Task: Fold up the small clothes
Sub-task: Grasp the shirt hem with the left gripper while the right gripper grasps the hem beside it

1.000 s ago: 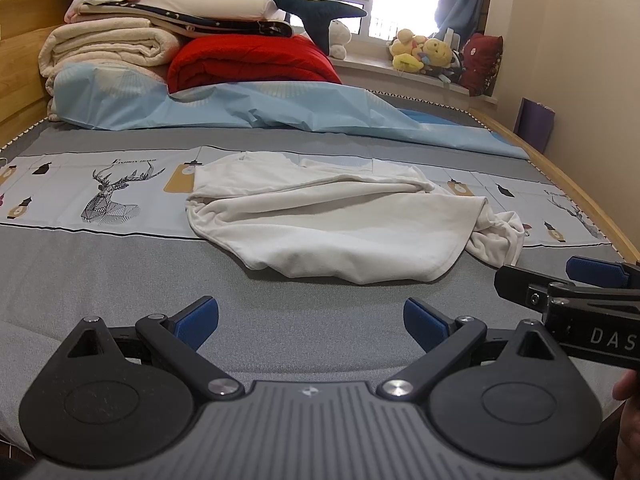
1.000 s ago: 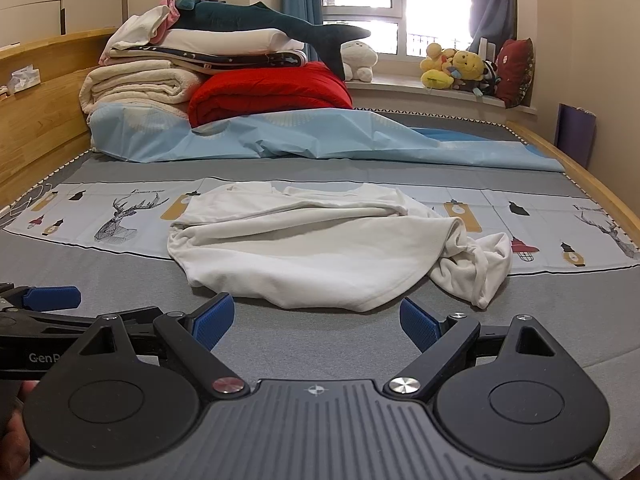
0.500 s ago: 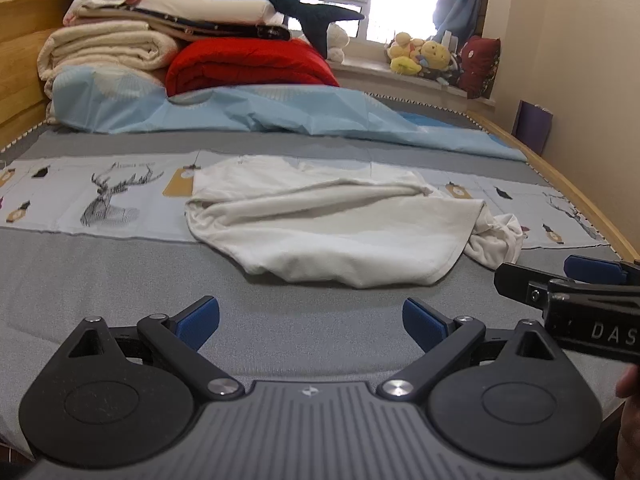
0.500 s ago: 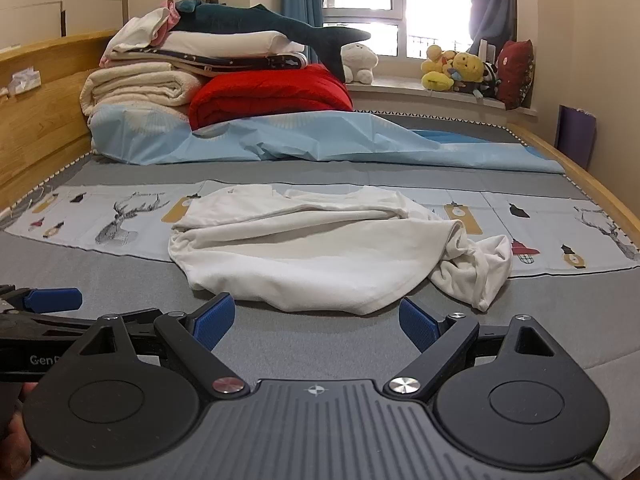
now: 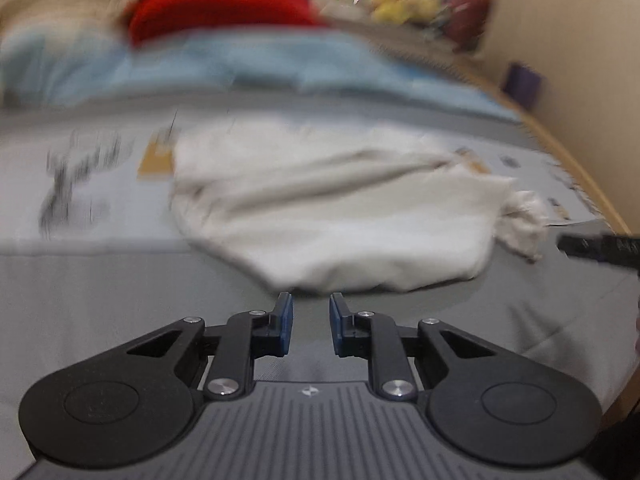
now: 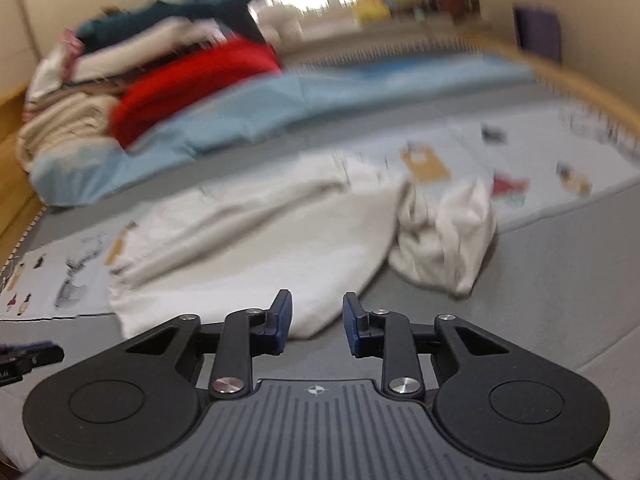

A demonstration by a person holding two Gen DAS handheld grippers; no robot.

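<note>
A crumpled white garment lies on the grey bed cover, with a bunched sleeve at its right end. My left gripper sits just short of the garment's near hem, jaws narrowed to a small gap and empty. My right gripper is at the garment's near right edge, jaws narrowed with a small gap; white cloth shows between the fingertips, and I cannot tell if it touches them. Both views are motion-blurred. The right gripper also shows at the right edge of the left wrist view.
A light blue sheet, a red blanket and stacked bedding lie at the back. A printed strip with a deer runs across the bed. The wooden bed rail curves along the right. Plush toys sit on the sill.
Both grippers have moved forward toward the garment and their jaws have closed from wide open to a narrow gap. The right gripper has swung and tilted toward the garment's right side.
</note>
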